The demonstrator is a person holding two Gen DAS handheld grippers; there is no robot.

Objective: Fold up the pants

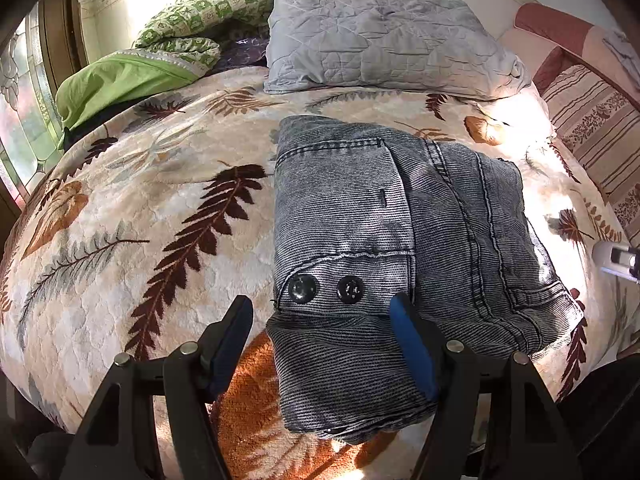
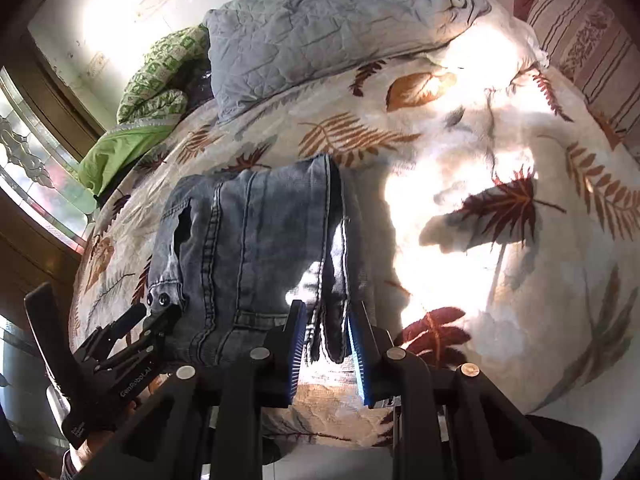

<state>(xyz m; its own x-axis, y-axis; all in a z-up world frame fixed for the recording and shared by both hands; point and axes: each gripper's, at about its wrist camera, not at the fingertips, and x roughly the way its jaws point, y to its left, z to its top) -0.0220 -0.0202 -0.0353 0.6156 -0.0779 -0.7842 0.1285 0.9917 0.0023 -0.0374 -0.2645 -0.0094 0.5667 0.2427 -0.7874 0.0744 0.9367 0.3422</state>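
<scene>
Grey denim pants (image 1: pixel 392 232) lie folded in a compact stack on the leaf-patterned bedspread (image 1: pixel 140 208). Two black snap buttons (image 1: pixel 303 288) show on the waistband near the front edge. My left gripper (image 1: pixel 322 312) is open, its jaws standing either side of the stack's near corner, with denim between them. In the right wrist view the pants (image 2: pixel 256 248) lie ahead. My right gripper (image 2: pixel 326 316) has a moderate gap, with the stack's right edge layers between the blue pads (image 2: pixel 298 344). The left gripper (image 2: pixel 136 320) shows at the stack's left corner.
A grey quilted pillow (image 1: pixel 380 36) and green bedding (image 1: pixel 172 52) lie at the bed's far side. A striped cushion (image 1: pixel 596 136) is at the right. A window (image 2: pixel 32 168) is on the left. Bright sunlight falls on the bedspread (image 2: pixel 460 220) right of the pants.
</scene>
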